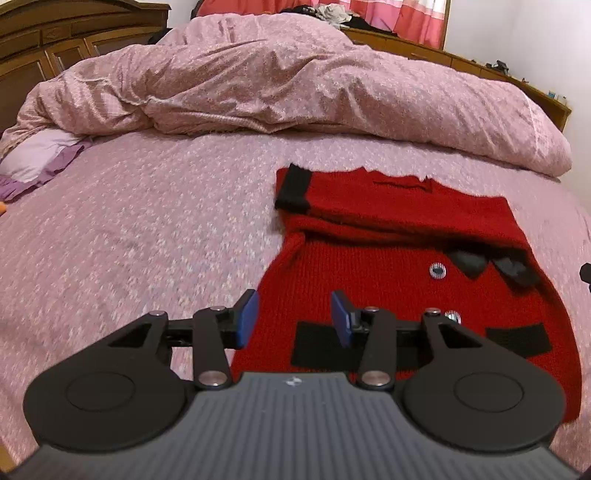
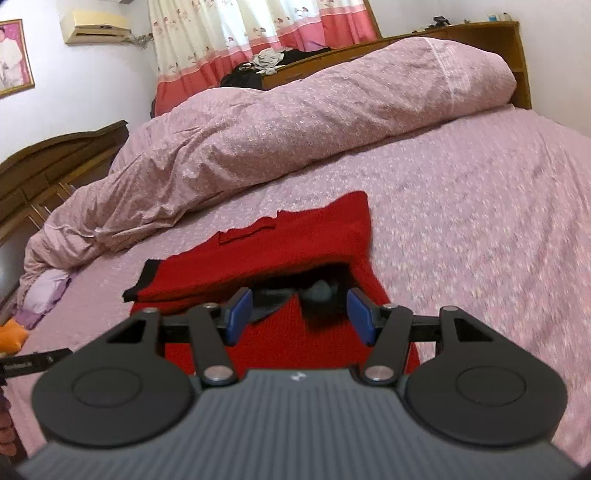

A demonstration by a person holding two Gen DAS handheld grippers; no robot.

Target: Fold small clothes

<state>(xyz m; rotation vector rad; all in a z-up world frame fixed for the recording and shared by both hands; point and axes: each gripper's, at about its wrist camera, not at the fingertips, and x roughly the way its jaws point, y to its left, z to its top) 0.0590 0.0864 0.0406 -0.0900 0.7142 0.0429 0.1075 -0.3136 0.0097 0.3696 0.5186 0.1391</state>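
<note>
Sweater [image 1: 406,236] buttons [image 1: 438,272] only in left view; both tools [image 1: 294,317] [image 2: 300,314] apart, empty.

pink flowery sheet on the bed [image 1: 147,229], and a matching duvet [image 1: 295,85] is bunched up in a long heap across the far side. a lilac pillow [image 1: 37,158] with a purple frill pokes out from under the duvet's left end. dark wooden wardrobe [image 1: 48,40] sits behind on the left, and a wooden headboard shelf [image 2: 480,33] runs along the far side with small bits on top, too small to make out. curtains [image 2: 258,33] are cream up top with pink and red bands, some dark and pale clothes [image 2: 266,61] piled in front. an air conditioner [image 2: 96,26] and a framed picture [image 2: 14,55] hang on the wall.
</note>
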